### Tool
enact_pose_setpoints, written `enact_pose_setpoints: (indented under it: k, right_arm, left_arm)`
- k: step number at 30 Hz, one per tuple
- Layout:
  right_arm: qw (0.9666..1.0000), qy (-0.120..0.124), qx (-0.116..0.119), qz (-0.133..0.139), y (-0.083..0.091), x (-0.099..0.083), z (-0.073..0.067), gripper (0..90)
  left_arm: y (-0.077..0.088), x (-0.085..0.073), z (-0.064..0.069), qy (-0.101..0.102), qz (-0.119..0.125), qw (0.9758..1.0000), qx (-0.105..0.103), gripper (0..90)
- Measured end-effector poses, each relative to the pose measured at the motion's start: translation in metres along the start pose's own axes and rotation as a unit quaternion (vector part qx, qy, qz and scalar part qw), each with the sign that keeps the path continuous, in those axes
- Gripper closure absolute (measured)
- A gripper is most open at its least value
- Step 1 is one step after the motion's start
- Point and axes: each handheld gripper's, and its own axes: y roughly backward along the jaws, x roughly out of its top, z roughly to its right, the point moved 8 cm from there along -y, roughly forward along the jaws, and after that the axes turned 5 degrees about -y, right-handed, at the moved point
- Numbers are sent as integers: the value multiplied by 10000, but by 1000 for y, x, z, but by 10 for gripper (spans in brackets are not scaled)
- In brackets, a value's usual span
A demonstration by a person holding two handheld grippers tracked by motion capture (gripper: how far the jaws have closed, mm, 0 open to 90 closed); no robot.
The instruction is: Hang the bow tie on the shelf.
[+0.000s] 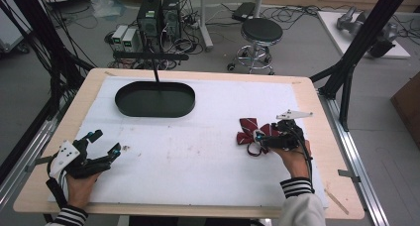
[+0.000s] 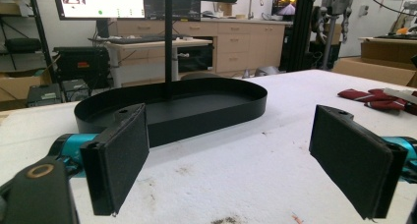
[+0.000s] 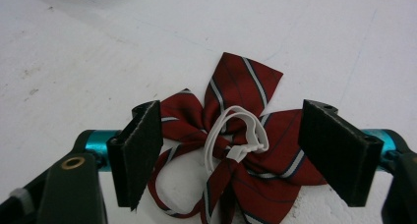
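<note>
A dark red bow tie (image 1: 249, 129) with white and navy stripes lies on the white mat at the right. In the right gripper view the bow tie (image 3: 246, 86) shows a white elastic loop across its knot and a thin striped strap curling below. My right gripper (image 1: 260, 139) is lowered over it, jaws spread wide to either side of the bow (image 3: 241, 157), and the pads do not press on the cloth. My left gripper (image 1: 106, 141) rests at the mat's near left, open, with nothing between its pads (image 2: 241, 160). From there the bow tie (image 2: 373, 97) is far off to the right.
A black oval tray (image 1: 130, 111) sits at the back left of the mat, with a thin black post (image 1: 157, 73) rising from it; the tray's wall (image 2: 206, 118) faces the left gripper. A wooden table edge (image 1: 317, 127) borders the mat. A stool and computers stand beyond.
</note>
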Motion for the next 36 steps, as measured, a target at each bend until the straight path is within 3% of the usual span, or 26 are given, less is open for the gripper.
enact_pose_setpoints:
  k: [5,16,28,34,36]
  right_arm:
    - [9995,141,169,-207,-6,-3,-6,284]
    - [9965,464,93,-684,-22,-10,-15,439]
    - [9923,587,-114,-1085,-36,-9,-16,513]
    - [9888,595,-263,-1342,-40,-12,-14,562]
    - [9869,612,-407,-1437,-40,-14,-12,562]
  left_arm:
    - [0,0,0,-8,-5,10000,-5,155]
    - [0,0,0,-16,0,10000,-7,155]
    - [0,0,0,-22,1,10000,-2,156]
    - [0,0,0,-15,24,10000,15,155]
    - [0,0,0,-16,26,10000,12,155]
